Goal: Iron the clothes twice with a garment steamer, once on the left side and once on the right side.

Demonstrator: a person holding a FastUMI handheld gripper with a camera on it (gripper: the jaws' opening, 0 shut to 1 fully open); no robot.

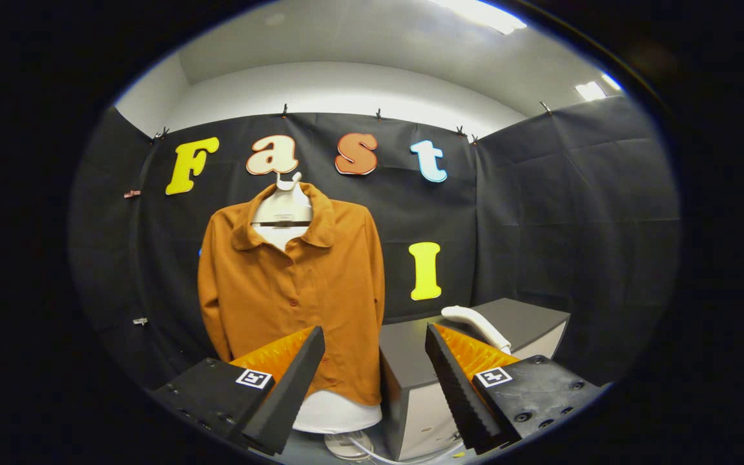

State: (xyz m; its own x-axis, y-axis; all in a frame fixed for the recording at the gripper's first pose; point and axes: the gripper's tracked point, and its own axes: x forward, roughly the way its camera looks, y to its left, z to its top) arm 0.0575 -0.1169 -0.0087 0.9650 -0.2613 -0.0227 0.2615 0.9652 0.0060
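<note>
A brown buttoned shirt [291, 290] hangs on a white mannequin torso [281, 210] in front of the black cloth wall, beyond my left finger. A white garment steamer [475, 325] lies on a grey box [411, 352] to the right of the shirt, just beyond my right finger. My gripper [375, 342] is open, with a wide gap and nothing between its fingers. It sits well short of both the shirt and the steamer. The left finger hides part of the shirt's lower hem.
The mannequin stands on a white round base [346, 444] with a white cord [404, 457] trailing from it toward the grey box. Black cloth walls close the booth behind and to the right. Small clips [132, 193] hang on the left wall.
</note>
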